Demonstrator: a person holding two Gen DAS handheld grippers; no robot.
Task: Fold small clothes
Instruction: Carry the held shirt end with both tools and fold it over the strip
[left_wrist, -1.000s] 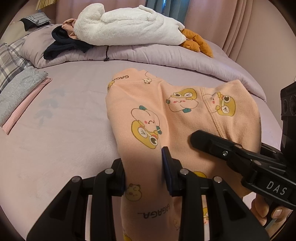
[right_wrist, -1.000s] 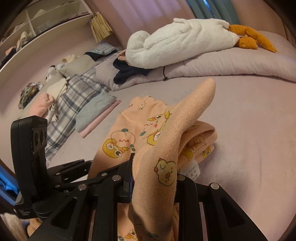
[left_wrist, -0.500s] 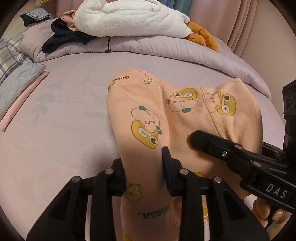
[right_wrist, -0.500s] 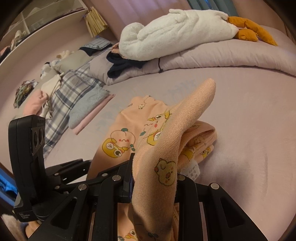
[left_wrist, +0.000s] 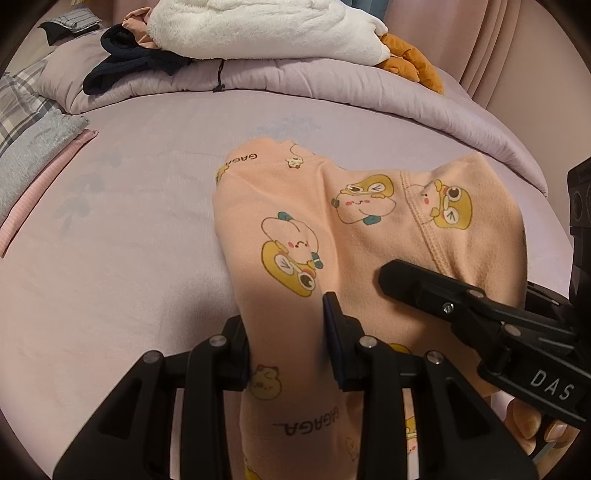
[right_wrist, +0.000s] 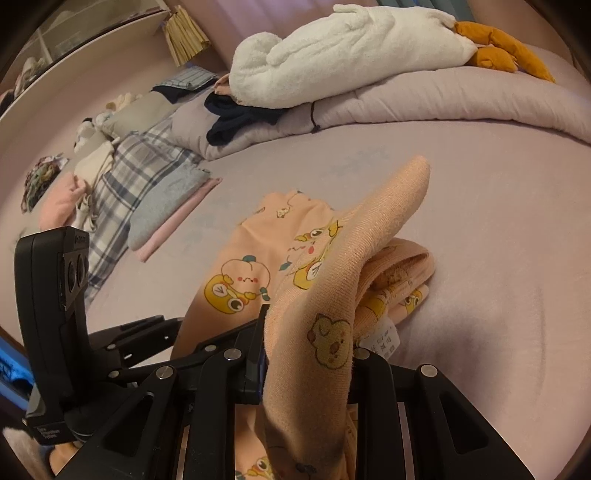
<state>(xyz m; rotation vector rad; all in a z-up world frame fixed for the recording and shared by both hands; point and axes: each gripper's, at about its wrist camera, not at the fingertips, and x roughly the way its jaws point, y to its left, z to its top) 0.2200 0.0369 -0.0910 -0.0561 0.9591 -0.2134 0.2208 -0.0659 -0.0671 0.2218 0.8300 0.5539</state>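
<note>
Holding one peach printed garment between two claws above a lilac bed.

Item, left claw: lower centre of the left wrist view, narrow, pads pinching a band of the peach cloth that runs up between them.

Item, right claw: lower centre of the right wrist view, narrow, clamped on a bunched edge of the same garment; the cloth rears up past the pads as a stiff ridge toward mid-frame. Care label hangs just right of the grip.

Item, garment: centre of both views, far end resting on the bed, near end lifted. Layers are already doubled beneath the ridge at centre right of the right wrist view, so at least one fold appears made. Judged mid-task: the held edge has yet to be laid down and released, and the bundle smoothed.

Item, surroundings: white plush toy on a rolled duvet at top of frame; folded grey and pink cloths at left.

Change against the earlier frames: both grips unchanged, garment shape the same; the left view has dipped slightly, so the plush toy sits higher and is cropped at the top edge.
</note>
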